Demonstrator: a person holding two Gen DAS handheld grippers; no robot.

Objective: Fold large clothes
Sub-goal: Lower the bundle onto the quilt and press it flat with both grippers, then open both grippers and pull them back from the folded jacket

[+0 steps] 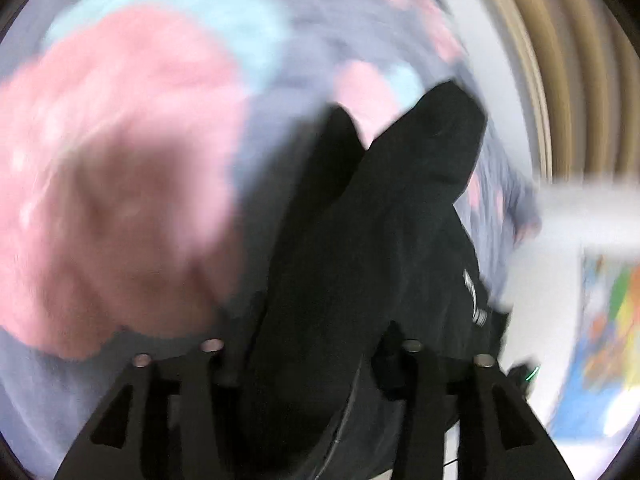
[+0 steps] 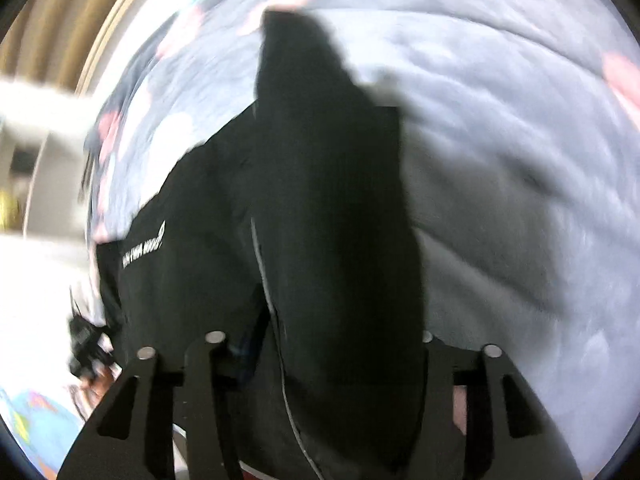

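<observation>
Both grippers are pinching a black garment over a grey bedspread with pink patches. The left gripper is clamping one bunched fold; the right gripper is gripping another, white lettering showing at its left.

Left gripper clamps black garment over blurred bedspread.

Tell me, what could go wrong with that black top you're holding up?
1. The black top hangs bunched between both sets of jaws, so a fold made now would likely come out crooked.
2. The pictures are blurred from fast motion; cloth might slip from the left gripper or right gripper.
3. It could land on the pink blanket instead of bare bedcover.
</observation>
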